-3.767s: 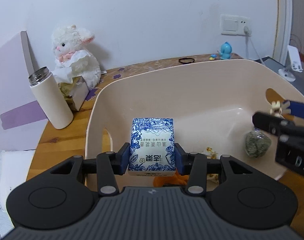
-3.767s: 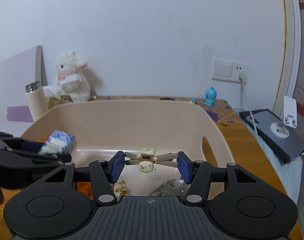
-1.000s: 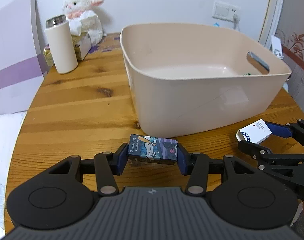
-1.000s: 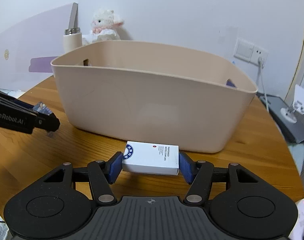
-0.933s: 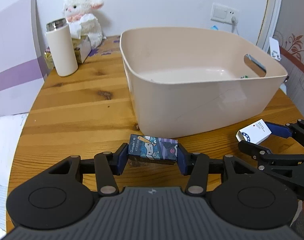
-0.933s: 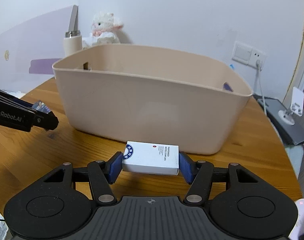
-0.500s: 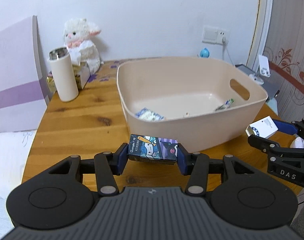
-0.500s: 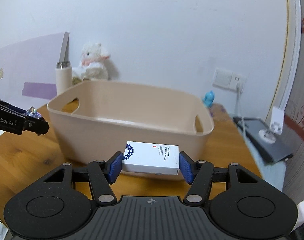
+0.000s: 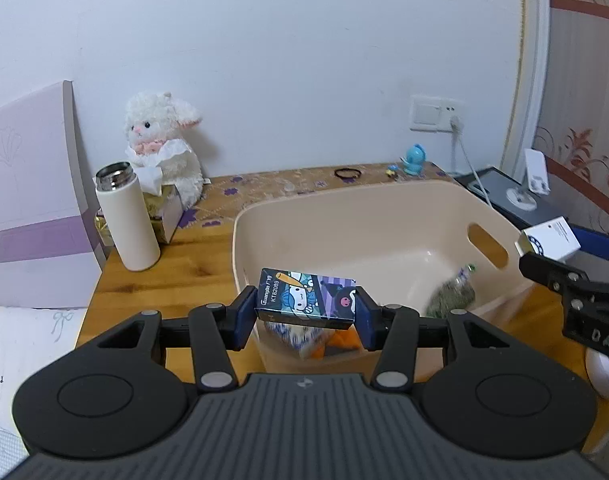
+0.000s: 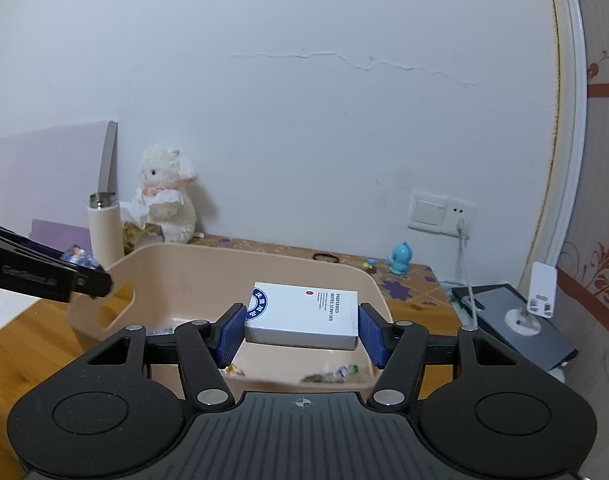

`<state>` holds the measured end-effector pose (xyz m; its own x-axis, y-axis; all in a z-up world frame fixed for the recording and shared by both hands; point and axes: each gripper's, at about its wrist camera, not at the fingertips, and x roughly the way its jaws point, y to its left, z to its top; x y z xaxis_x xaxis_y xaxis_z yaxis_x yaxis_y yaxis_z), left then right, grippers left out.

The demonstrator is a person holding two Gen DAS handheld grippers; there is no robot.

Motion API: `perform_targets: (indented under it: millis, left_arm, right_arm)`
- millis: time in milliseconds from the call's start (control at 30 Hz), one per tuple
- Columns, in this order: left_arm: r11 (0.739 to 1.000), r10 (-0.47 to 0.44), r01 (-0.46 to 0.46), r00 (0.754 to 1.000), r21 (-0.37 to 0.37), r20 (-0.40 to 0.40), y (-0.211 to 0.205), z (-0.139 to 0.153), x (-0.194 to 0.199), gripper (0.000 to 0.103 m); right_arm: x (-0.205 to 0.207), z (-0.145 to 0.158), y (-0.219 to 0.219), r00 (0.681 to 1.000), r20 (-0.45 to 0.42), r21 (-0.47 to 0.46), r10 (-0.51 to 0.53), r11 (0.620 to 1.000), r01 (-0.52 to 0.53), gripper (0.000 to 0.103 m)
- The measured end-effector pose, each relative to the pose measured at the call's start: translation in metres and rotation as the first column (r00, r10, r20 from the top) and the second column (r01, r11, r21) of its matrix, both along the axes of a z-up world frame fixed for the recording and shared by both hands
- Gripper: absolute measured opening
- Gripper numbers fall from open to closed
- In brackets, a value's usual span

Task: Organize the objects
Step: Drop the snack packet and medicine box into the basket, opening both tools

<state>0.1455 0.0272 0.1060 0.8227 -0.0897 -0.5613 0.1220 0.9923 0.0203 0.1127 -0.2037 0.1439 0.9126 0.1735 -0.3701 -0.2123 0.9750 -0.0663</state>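
My left gripper (image 9: pixel 304 312) is shut on a small cartoon-printed box (image 9: pixel 306 298) and holds it above the near left rim of the beige plastic bin (image 9: pixel 344 204). My right gripper (image 10: pixel 300 330) is shut on a white hotel-supplies box (image 10: pixel 304 314) and holds it above the bin's near rim (image 10: pixel 224 256). The right gripper with its white box also shows at the right edge of the left wrist view (image 9: pixel 548 240). Inside the bin lie a blue-and-white box, an orange item and a greenish packet (image 9: pixel 450 298).
A white thermos (image 9: pixel 126 216), a plush lamb (image 9: pixel 160 140) on a tissue box and a purple board (image 9: pixel 28 200) stand at the table's back left. A blue figurine (image 9: pixel 416 158) and hair tie (image 9: pixel 347 173) lie at the back. A dark device (image 10: pixel 516 320) with a white stand sits at right.
Both grippers have risen from table level in front of the bin, each still holding its box, and now hover over the bin's near rim looking down into it.
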Motion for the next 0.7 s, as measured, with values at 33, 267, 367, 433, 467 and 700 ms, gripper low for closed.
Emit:
perform_targets:
  millis: [33,267,367,433,467,700]
  left_arm:
    - [1.0,0.001,-0.001,1.0,-0.003,-0.003,-0.002,0.001,0.006,0.052]
    - [1.0,0.009,-0.009,0.999,0.001,-0.047,-0.018,-0.005,0.048,0.052]
    - [1.0,0.008,-0.006,0.996,0.025,-0.087,-0.026,-0.016,0.068,0.052]
    - [0.999,0.017,-0.011,0.994,0.051,-0.108,-0.033,-0.025,0.079,0.052]
    - [0.998,0.018,-0.011,0.994,0.064,-0.112,-0.035,-0.028,0.081,0.052]
    - [0.994,0.025,-0.003,0.979,0.106,-0.201,-0.049,-0.055,0.104,0.052]
  right_arm:
    - [0.005,0.001,0.0,1.0,-0.005,0.007,0.001,1.0,0.0,0.057]
    - [0.035,-0.003,0.006,0.999,-0.03,0.008,-0.011,1.0,0.012,0.057]
    - [0.049,-0.008,0.006,0.998,-0.057,0.007,-0.027,1.0,0.028,0.057]
    - [0.058,-0.014,0.007,0.996,-0.076,-0.005,-0.036,0.999,0.035,0.057]
    - [0.063,-0.016,0.008,0.995,-0.088,-0.016,-0.04,0.999,0.039,0.057]
    - [0.089,-0.037,0.018,0.98,-0.191,-0.082,-0.049,0.996,0.034,0.057]
